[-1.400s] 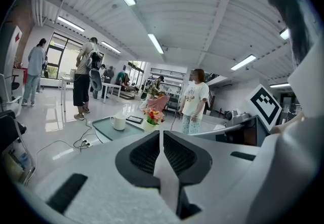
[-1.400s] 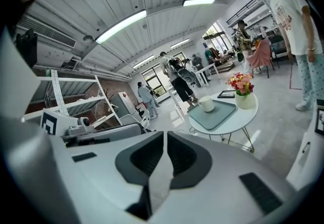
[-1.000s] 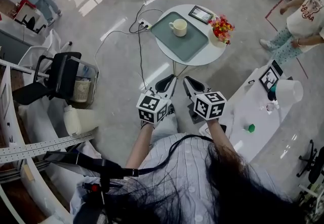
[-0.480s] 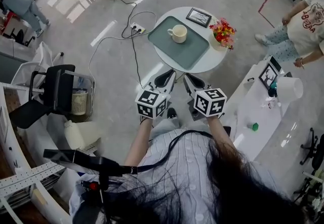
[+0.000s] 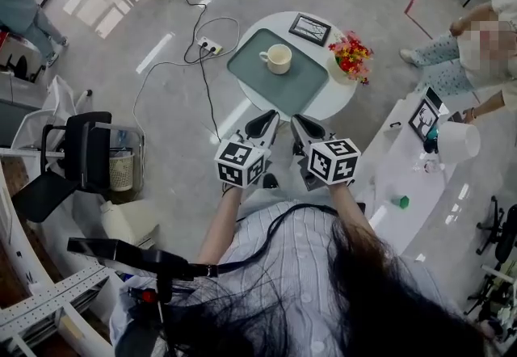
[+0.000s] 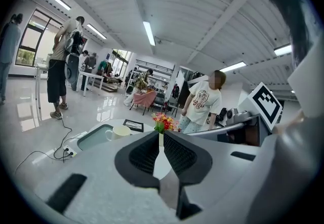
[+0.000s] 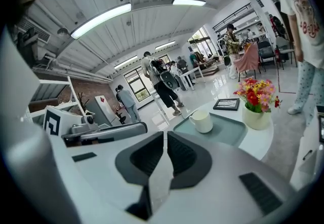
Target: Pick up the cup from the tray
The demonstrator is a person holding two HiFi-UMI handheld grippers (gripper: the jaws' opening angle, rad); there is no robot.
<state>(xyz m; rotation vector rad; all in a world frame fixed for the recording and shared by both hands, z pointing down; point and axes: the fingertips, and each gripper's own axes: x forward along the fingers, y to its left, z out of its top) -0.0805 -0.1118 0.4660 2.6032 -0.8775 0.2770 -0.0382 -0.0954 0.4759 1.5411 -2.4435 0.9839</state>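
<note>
Table point(image 5: 341, 99) nearer now, L claw point(image 6: 160, 136) & R claw point(image 7: 165, 136) closed, cup point(image 5: 277, 58) on tray point(image 5: 300, 86)

We look steeply down from the head, table point(image 5: 335, 101) well ahead, our 2 gripper cameras low, facing along their jaws, all 3 sharing table and tray point(image 5: 287, 85)

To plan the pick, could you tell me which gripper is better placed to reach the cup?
Probably left, narrowly: the cup has its handle on the left gripper side, while flowers stand nearer the right gripper. Both are shut.
</note>
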